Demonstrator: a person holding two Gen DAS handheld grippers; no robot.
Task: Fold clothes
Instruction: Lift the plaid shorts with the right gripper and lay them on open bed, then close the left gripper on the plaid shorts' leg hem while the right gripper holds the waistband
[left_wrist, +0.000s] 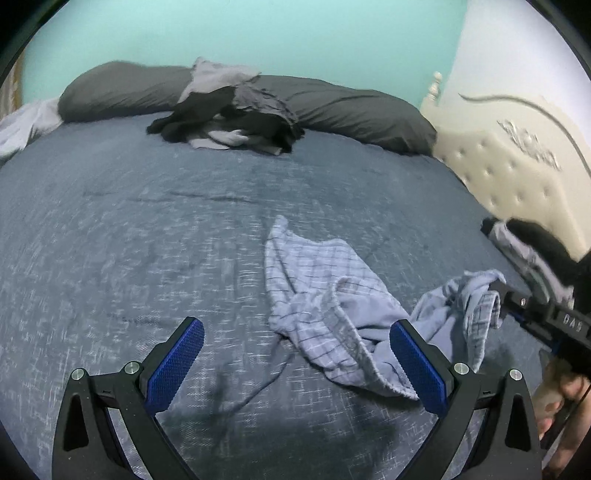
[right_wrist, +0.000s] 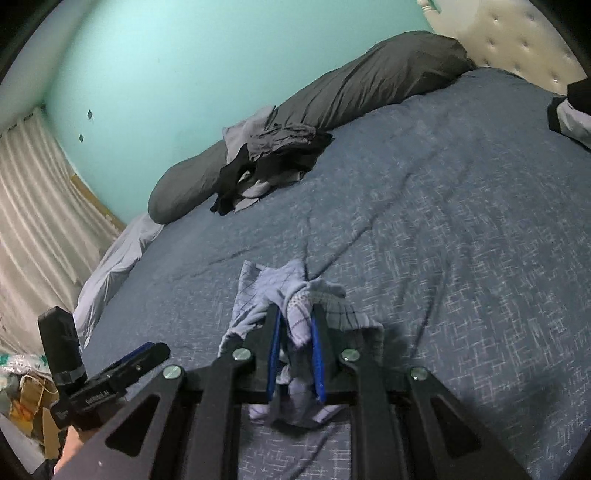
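Nearest, the left gripper (left_wrist: 296, 334) hovers over the bed (left_wrist: 129, 229) with fingers spread wide and empty. At its 1 o'clock the checked garment (left_wrist: 325, 291) lies crumpled, one end pinched in the right gripper (right_wrist: 295, 325), whose fingers press on the cloth. Farther off, at 12 o'clock, a clothes pile (left_wrist: 229, 118) leans against grey pillows (left_wrist: 122, 90).

The garment (left_wrist: 321, 295) is pale blue with a thin dark windowpane check. Bedspread (left_wrist: 147, 229) is slate blue with a white crosshatch fleck. Pillows (left_wrist: 351, 110) are charcoal grey, wall (left_wrist: 295, 33) is mint green, headboard (left_wrist: 517, 177) is cream, and the gripper pads (left_wrist: 173, 365) are bright blue.
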